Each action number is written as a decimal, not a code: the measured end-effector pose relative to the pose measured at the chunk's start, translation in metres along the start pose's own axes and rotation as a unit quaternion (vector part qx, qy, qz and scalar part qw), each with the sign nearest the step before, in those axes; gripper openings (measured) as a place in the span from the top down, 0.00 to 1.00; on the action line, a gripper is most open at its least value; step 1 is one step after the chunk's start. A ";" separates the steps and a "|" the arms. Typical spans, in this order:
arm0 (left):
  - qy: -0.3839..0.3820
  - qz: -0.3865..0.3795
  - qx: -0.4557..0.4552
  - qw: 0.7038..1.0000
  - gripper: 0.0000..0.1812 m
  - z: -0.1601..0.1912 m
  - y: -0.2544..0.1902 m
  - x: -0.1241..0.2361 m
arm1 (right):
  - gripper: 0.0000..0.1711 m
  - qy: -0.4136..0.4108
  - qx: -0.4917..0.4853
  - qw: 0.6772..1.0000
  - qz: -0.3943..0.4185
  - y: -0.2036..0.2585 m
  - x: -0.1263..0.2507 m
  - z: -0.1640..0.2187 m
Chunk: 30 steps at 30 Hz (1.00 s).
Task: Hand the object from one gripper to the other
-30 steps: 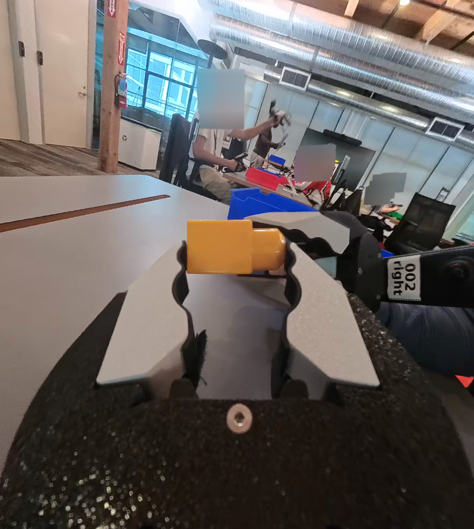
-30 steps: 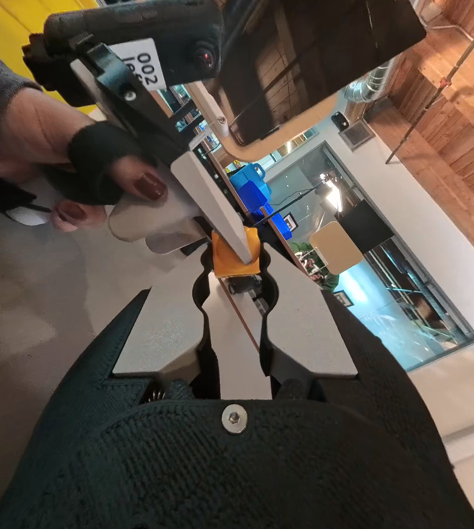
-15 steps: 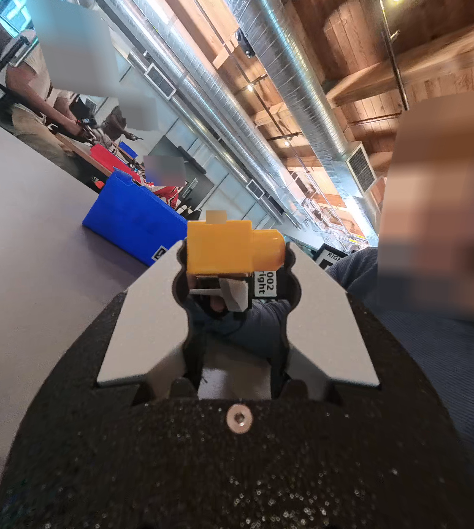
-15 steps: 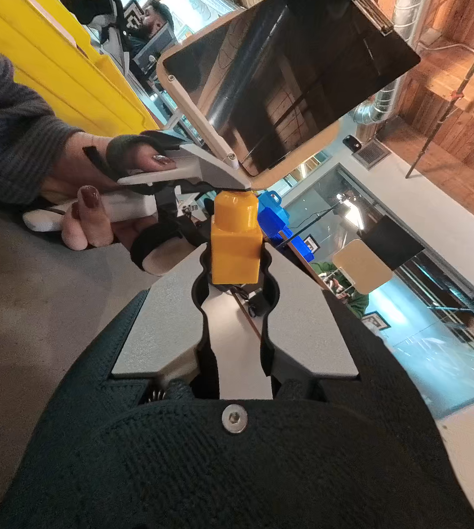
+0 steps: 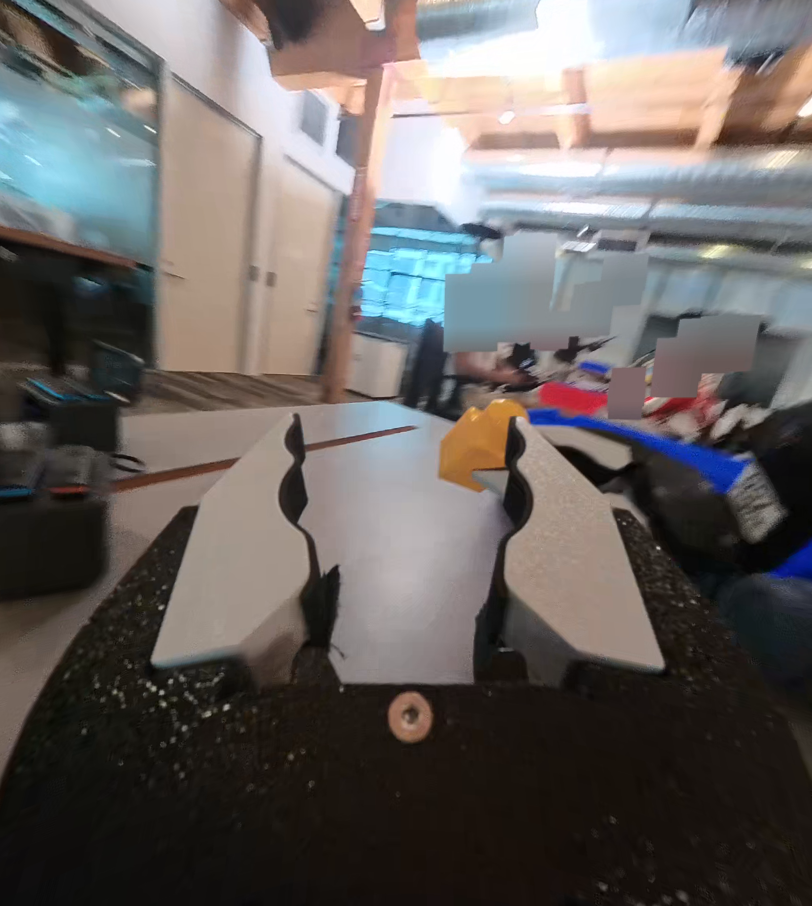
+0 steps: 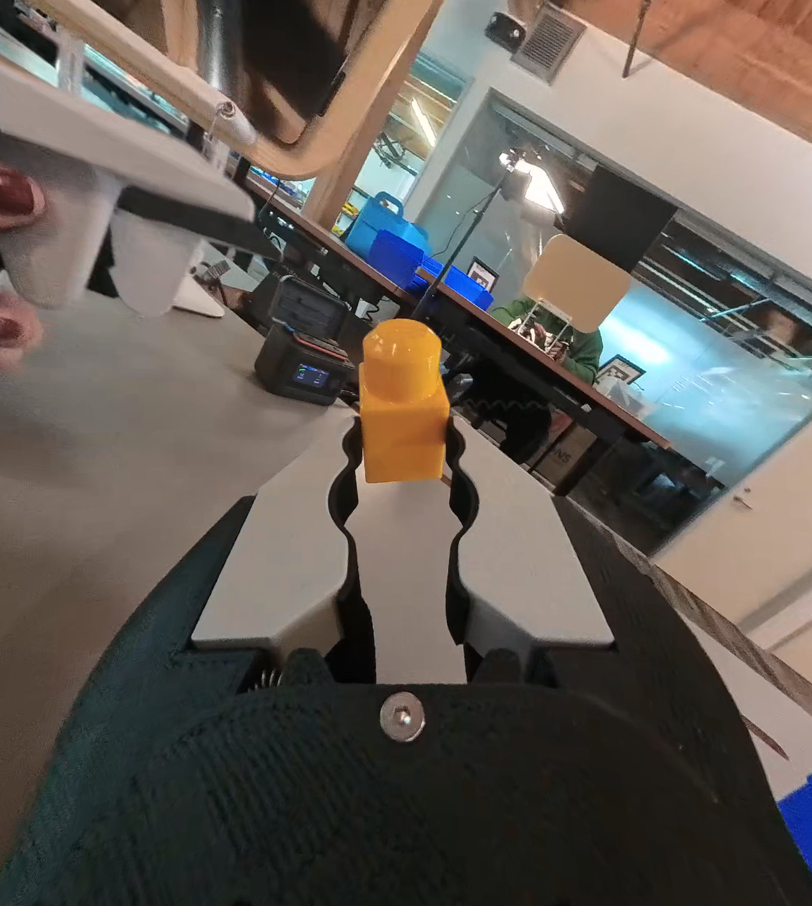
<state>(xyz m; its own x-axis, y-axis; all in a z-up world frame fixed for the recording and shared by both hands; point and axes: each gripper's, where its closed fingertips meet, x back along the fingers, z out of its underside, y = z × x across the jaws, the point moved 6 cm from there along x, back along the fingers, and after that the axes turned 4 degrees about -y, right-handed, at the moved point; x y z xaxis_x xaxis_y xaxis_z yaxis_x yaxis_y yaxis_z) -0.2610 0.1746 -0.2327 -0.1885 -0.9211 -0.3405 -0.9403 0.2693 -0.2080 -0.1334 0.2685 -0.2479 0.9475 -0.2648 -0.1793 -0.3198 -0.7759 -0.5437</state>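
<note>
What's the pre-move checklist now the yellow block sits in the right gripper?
1. Right gripper clamped on the yellow block: ok.
2. Block gripped by its square base, stud pointing away from the fingers: ok.
3. Left gripper open and empty: ok.
4. Left gripper clear of the block: ok, up and to the left in the right wrist view.
5. Grip firmness: cannot tell.
6. Table near the black device free for set-down: ok.

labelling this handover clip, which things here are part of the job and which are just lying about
Part of the job:
- yellow block
- right gripper, shut on the block
- left gripper, open

Just lying about:
- black device with a small screen
- blue bins
- grey table
</note>
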 end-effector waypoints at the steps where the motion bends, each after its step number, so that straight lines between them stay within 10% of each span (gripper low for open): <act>1: 0.008 -0.014 -0.041 0.999 0.57 0.001 -0.003 -0.001 | 0.81 0.000 0.001 1.000 0.001 0.000 0.000 0.000; 8: 0.052 0.011 -0.154 0.987 0.62 0.013 -0.025 -0.007 | 0.81 -0.018 -0.016 0.995 0.095 -0.036 0.020 -0.042; 13: 0.037 0.001 -0.131 0.991 0.65 0.009 -0.020 -0.005 | 0.82 -0.032 -0.117 0.987 0.109 -0.076 0.098 -0.107; 18: 0.018 -0.012 -0.092 0.996 0.68 0.004 -0.011 -0.002 | 0.81 0.103 -0.177 0.968 0.145 -0.148 0.177 -0.091; 25: 0.015 -0.013 -0.071 0.997 0.71 0.002 -0.007 -0.001 | 0.81 0.553 -0.272 0.784 0.074 -0.155 0.270 0.013; 30: 0.021 -0.013 -0.077 0.997 0.71 0.004 -0.008 -0.002 | 0.81 0.653 -0.266 0.709 0.026 -0.137 0.285 0.037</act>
<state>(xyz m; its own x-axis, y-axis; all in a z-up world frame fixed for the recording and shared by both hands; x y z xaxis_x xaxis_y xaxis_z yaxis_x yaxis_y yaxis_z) -0.2524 0.1758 -0.2335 -0.1717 -0.9390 -0.2982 -0.9768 0.2016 -0.0725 0.1807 0.3207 -0.2548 0.2334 -0.3360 0.9125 -0.6392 -0.7602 -0.1165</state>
